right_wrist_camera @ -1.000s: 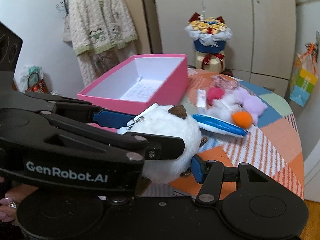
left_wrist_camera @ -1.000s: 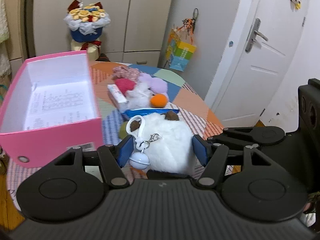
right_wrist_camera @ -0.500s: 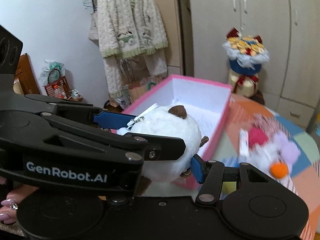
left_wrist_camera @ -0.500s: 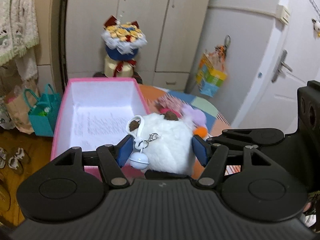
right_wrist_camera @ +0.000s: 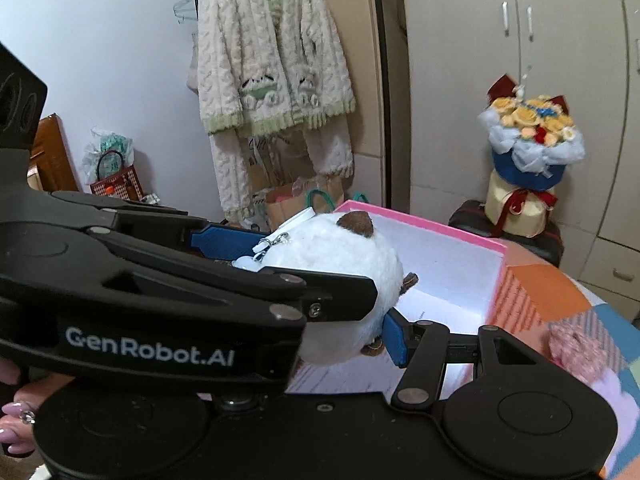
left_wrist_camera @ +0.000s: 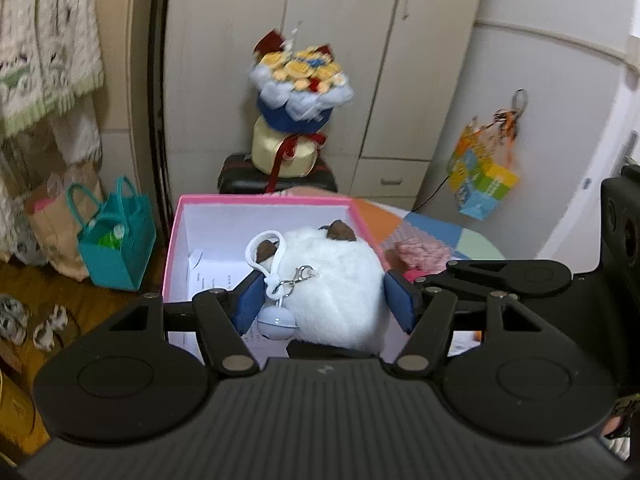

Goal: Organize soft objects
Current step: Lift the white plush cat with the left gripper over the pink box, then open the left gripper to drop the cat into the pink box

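Observation:
My left gripper (left_wrist_camera: 326,300) is shut on a white plush toy (left_wrist_camera: 332,284) with brown ears, a white loop and a small pale-blue bell. It holds the plush in the air above the open pink box (left_wrist_camera: 264,202), which is white inside with a printed sheet on its floor. In the right wrist view the left gripper (right_wrist_camera: 304,276) crosses the foreground with the plush (right_wrist_camera: 352,264) over the box (right_wrist_camera: 460,236). Only one blue pad of my right gripper (right_wrist_camera: 394,340) shows, beside the plush; its other finger is hidden.
A pink knitted soft item (left_wrist_camera: 420,250) lies on the patchwork table (left_wrist_camera: 476,246) right of the box. A flower bouquet (left_wrist_camera: 300,76) stands on a stool behind. A teal bag (left_wrist_camera: 116,240) sits on the floor at left. A cardigan (right_wrist_camera: 272,64) hangs on the wall.
My left gripper has carried the white plush from the table's toy pile leftward to above the inside of the pink box. The other toys have slid out of view to the right.

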Available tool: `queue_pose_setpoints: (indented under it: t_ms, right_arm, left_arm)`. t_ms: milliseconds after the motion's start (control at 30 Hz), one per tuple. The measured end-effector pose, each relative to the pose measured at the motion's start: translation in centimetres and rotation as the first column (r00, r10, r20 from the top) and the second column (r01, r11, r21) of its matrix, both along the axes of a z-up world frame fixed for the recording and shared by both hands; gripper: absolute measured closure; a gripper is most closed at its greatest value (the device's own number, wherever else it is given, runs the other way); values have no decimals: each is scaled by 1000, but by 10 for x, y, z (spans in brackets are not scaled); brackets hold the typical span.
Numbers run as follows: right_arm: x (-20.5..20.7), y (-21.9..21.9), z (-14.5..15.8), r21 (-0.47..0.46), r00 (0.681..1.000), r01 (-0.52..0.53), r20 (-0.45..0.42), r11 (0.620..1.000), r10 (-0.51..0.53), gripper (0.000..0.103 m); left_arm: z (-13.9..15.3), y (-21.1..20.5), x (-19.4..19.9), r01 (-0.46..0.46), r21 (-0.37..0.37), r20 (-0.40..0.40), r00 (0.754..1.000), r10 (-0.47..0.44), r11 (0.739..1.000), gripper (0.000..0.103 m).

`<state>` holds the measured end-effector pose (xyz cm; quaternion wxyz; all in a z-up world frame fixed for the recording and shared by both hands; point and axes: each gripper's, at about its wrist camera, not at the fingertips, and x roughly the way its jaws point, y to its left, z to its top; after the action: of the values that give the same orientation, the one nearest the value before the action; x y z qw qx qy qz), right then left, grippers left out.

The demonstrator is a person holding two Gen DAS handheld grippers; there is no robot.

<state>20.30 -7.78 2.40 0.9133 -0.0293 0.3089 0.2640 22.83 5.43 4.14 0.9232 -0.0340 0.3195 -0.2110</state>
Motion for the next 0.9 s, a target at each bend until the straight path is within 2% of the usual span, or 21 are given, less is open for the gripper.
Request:
queue_pose_setpoints:
  t_ms: [200,333,567,733,767,900]
  right_arm:
    - [44,6,-23,-48,993,-51,-109,998,45,41]
    - [59,11,-34,-97,987,-75,-151,992,60,41]
    - [79,27,-44,-243,981,-131,-171,961,90,40]
    - [84,29,-49,-289,977,-149,-190,946,95,37]
    - [84,30,-50,-299,978,-147,-188,943,92,36]
    - [82,30,-51,-319,982,-123,-174,940,69,34]
  left_arm:
    - [-31,10,38,-37,-33,-115,993,33,999,40]
    - [-48,14,54,-55,-51,-171,984,45,997,40]
    - [-62,15,73,-87,-73,-216,974,70,994,40]
    - [-69,15,80,-94,-80,-254,965,71,992,40]
    - [-71,15,81,-97,-78,-262,962,74,992,37]
    - [-70,15,81,-82,-57,-258,964,65,995,35]
